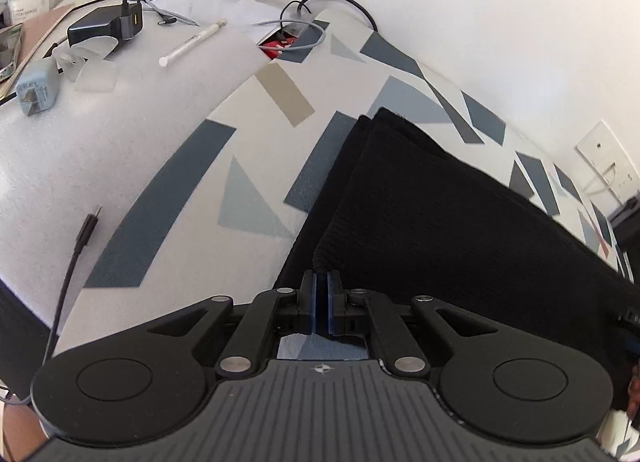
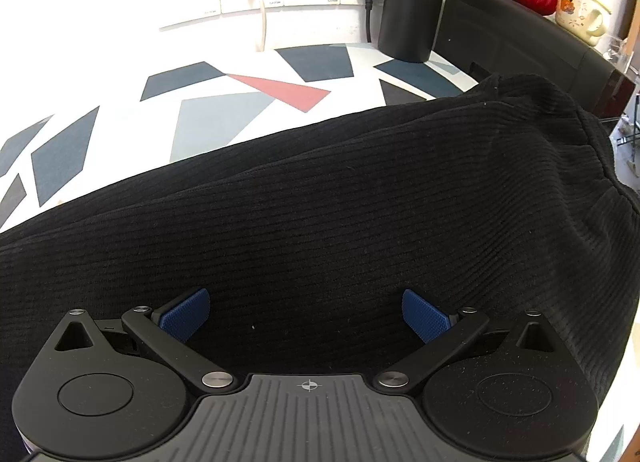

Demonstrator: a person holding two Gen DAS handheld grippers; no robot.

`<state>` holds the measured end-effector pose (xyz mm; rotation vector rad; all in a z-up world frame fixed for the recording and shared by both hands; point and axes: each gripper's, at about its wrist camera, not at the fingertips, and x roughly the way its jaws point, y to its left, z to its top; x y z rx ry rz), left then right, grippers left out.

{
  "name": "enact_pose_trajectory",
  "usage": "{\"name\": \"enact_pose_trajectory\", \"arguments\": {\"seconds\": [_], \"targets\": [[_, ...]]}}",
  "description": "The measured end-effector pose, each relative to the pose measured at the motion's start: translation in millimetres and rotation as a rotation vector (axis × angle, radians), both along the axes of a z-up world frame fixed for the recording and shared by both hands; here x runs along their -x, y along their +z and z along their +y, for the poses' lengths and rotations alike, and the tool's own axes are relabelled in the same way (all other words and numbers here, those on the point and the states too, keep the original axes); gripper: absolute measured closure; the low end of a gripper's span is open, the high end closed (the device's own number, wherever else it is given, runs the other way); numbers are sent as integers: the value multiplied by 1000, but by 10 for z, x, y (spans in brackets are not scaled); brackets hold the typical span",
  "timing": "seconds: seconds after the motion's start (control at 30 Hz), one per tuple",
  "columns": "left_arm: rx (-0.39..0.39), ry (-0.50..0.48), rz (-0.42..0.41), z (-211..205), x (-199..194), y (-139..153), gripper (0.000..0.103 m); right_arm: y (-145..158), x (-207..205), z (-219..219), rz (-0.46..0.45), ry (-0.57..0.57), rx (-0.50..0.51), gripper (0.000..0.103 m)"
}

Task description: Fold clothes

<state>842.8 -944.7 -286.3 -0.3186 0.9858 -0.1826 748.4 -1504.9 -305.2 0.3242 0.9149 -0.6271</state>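
Left gripper (image 1: 321, 276) clamped tight on a corner of the black ribbed garment (image 1: 440, 214) right at its fingertips, while the right gripper (image 2: 306, 312) hovers spread wide, cloth lying between and beyond its blue pads (image 2: 188, 316).

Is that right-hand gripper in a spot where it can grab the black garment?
Probably yes. The right gripper has its jaws wide open directly over the black garment, with nothing lying between them and the cloth. The left gripper is shut at the garment's near corner, well clear of it.
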Motion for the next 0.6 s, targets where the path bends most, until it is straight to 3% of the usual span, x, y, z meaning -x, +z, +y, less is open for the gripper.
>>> {"name": "enact_pose_trajectory", "arguments": {"seconds": [0.07,0.13,0.17,0.2,0.4,0.53,0.6], "targets": [[-35,-25,16,-37,-51,36,90,7,-3,-17,2,2,-4,1],[-88,-56,18,-62,-91,74,73,9,3,-9,0,2,-2,1],[-97,-63,10,-45,-102,102,59,9,3,-4,-1,2,0,1],[-91,-67,-4,-16,-117,136,55,9,0,-2,-3,2,0,1],[-43,-117,-63,-157,-531,228,55,5,-9,16,-10,0,8,1],[-109,-184,-44,-434,-809,122,56,4,-7,20,-13,-1,10,1],[-152,-217,-30,-559,-863,91,63,5,-7,16,-14,-3,10,1]]}}
